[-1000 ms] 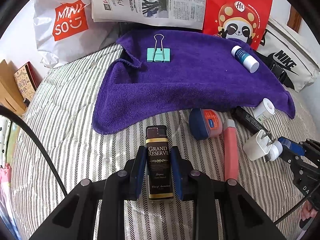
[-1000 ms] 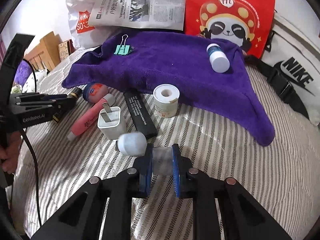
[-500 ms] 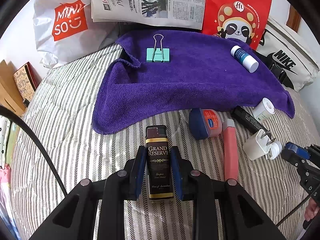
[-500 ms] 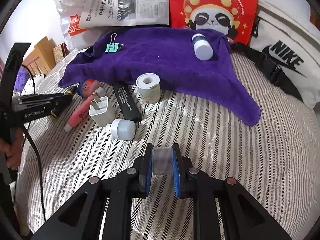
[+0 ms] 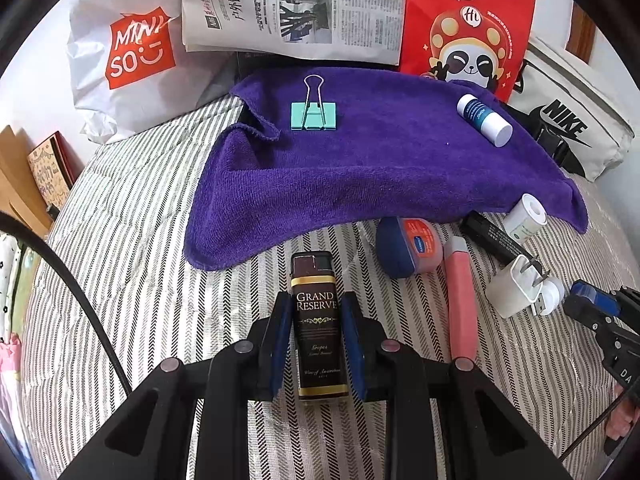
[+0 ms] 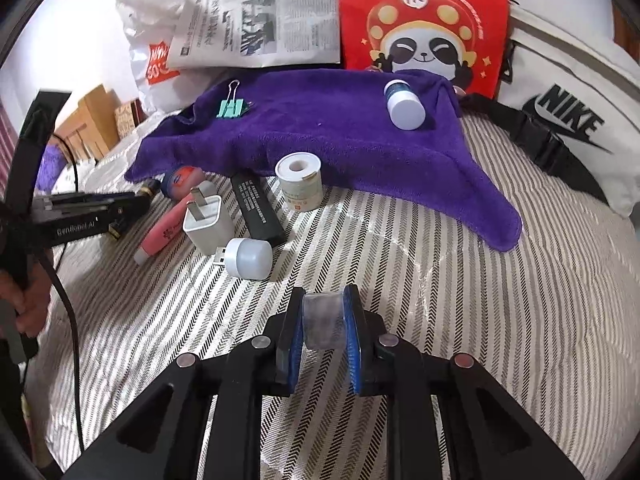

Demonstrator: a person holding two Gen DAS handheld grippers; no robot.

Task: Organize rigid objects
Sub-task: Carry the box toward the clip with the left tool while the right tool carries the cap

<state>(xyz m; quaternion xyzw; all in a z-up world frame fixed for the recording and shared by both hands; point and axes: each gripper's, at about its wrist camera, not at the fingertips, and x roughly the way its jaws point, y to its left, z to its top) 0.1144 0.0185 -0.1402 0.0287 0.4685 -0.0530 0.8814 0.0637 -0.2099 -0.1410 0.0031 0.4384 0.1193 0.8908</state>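
Note:
My left gripper [image 5: 316,308] is shut on a dark brown Grand Reserve lighter [image 5: 318,320], low over the striped bedcover just in front of the purple towel [image 5: 372,168]. My right gripper [image 6: 323,308] is shut on a small clear plastic cap [image 6: 323,322] over the bedcover. On the towel lie a teal binder clip [image 5: 315,116] and a blue-and-white bottle [image 5: 485,120]. Along the towel's front edge lie a Vaseline jar [image 5: 412,246], a pink tube [image 5: 460,300], a white charger [image 6: 208,224], a white USB light [image 6: 248,258], a black stick [image 6: 258,210] and a tape roll [image 6: 299,182].
Behind the towel lean a Miniso bag [image 5: 132,60], a newspaper [image 5: 292,8] and a red panda bag [image 5: 468,28]. A white Nike bag [image 6: 568,120] lies at the right. Books and boxes [image 5: 36,176] stand at the bed's left edge.
My right gripper pulled back and right, away from the USB light with the clear cap still in it, then moved a little closer again. The left gripper stayed still with the lighter.

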